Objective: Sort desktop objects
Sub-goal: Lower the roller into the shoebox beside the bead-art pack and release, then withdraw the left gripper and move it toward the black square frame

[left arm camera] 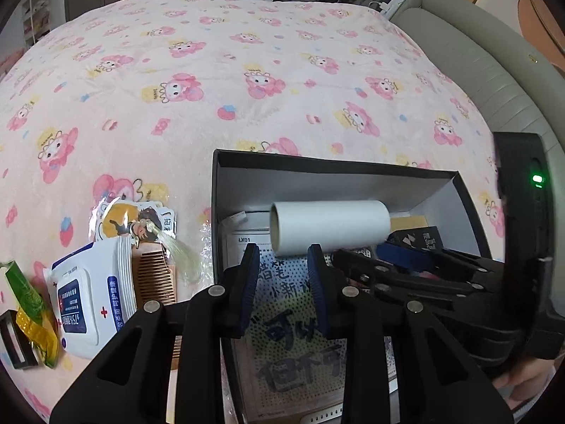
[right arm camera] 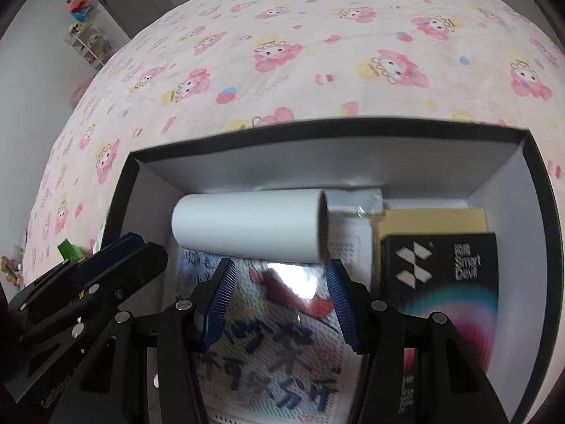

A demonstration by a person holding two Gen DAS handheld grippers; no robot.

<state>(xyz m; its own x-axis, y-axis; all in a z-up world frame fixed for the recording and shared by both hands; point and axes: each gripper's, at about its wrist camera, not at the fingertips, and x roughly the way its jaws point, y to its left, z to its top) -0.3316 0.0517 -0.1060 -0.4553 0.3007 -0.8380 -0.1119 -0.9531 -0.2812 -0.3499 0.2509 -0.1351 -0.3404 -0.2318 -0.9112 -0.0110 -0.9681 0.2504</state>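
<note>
An open black box (left arm camera: 332, 164) (right arm camera: 353, 123) sits on a pink cartoon-print blanket. Inside lie a white paper roll (left arm camera: 330, 228) (right arm camera: 249, 228), a dotted packet with blue lettering (left arm camera: 293, 349) (right arm camera: 272, 349) and a black Smart Devil box (right arm camera: 439, 275). My left gripper (left arm camera: 284, 258) is open over the box's left part, just short of the roll. My right gripper (right arm camera: 279, 272) is open over the packet, just short of the roll. Each gripper shows in the other's view, the right one (left arm camera: 423, 265) and the left one (right arm camera: 116, 251).
Left of the box lie a wet-wipes pack (left arm camera: 88, 296), a brown comb (left arm camera: 155, 275), a cartoon keychain with a tassel (left arm camera: 141, 228), a green and yellow wrapper (left arm camera: 31, 304) and a small black item (left arm camera: 16, 342). A grey padded headboard (left arm camera: 494, 81) borders the blanket on the right.
</note>
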